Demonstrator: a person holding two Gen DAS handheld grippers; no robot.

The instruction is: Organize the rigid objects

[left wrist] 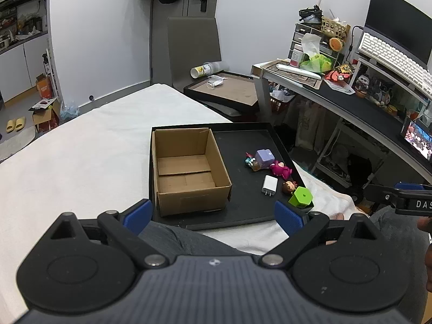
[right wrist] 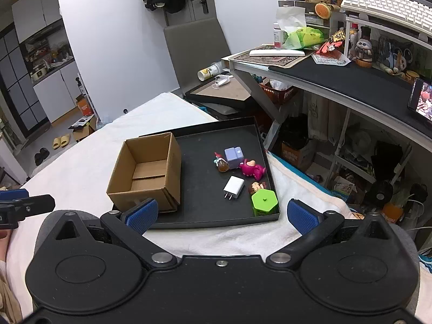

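Both held back from a shallow black tray (right wrist: 263, 145) on a white towelled surface (left wrist: 81, 145): left gripper (left wrist: 213, 217) and right gripper (right wrist: 221, 217), ribbed blue pads spread wide, nothing between them. On the tray's left half, an open brown cardboard box (left wrist: 189, 167), bare inside. On the right half, loose and near one another: lilac cube (right wrist: 233, 156), magenta figurine (right wrist: 252, 169), 2 smaller figures, glossy white charger (right wrist: 233, 186) with 2 prongs, green hexagonal block (right wrist: 264, 202) at the near corner.

Only legible text: white letters "DAS" — cut off by the frame edge — on the black body of the right gripper (left wrist: 413, 203), left wrist view. Other labels too small or blurred to read.
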